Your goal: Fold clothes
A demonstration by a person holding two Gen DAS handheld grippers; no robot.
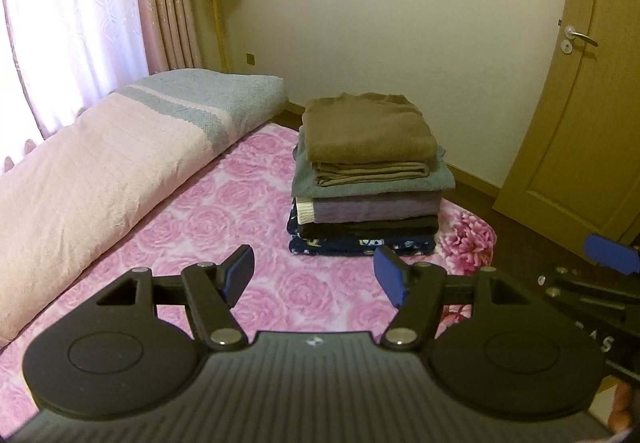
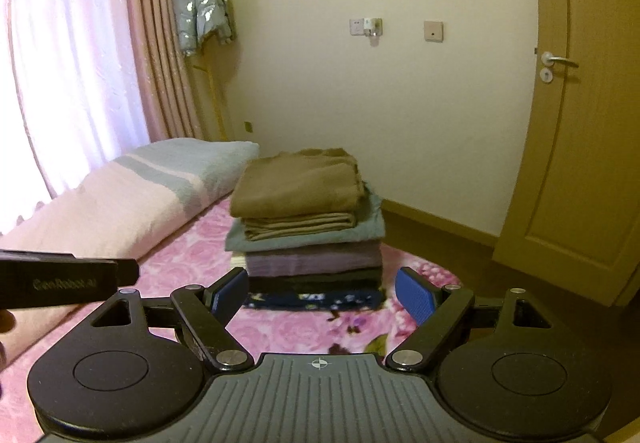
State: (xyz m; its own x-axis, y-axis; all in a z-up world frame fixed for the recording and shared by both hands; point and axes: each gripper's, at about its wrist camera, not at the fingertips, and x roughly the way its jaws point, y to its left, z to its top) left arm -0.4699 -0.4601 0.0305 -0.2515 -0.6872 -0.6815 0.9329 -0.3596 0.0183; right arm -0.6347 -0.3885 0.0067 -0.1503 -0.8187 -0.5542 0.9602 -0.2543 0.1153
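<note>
A stack of several folded clothes (image 1: 366,171) stands on the pink rose-patterned bedspread (image 1: 256,203), with a brown garment (image 1: 366,127) on top and a dark blue patterned one at the bottom. The same stack (image 2: 308,227) shows in the right wrist view. My left gripper (image 1: 314,275) hovers over the bedspread short of the stack, open, with nothing between its blue pads. My right gripper (image 2: 324,293) is also open and empty, a little back from the stack. Part of the right gripper (image 1: 600,279) shows at the right edge of the left wrist view.
A rolled pink and grey quilt (image 1: 120,171) lies along the left side of the bed. Pink curtains (image 1: 80,15) hang behind it. A coat rack with a silver jacket (image 2: 202,11) stands in the corner. A wooden door (image 1: 580,103) is at the right, beyond dark floor.
</note>
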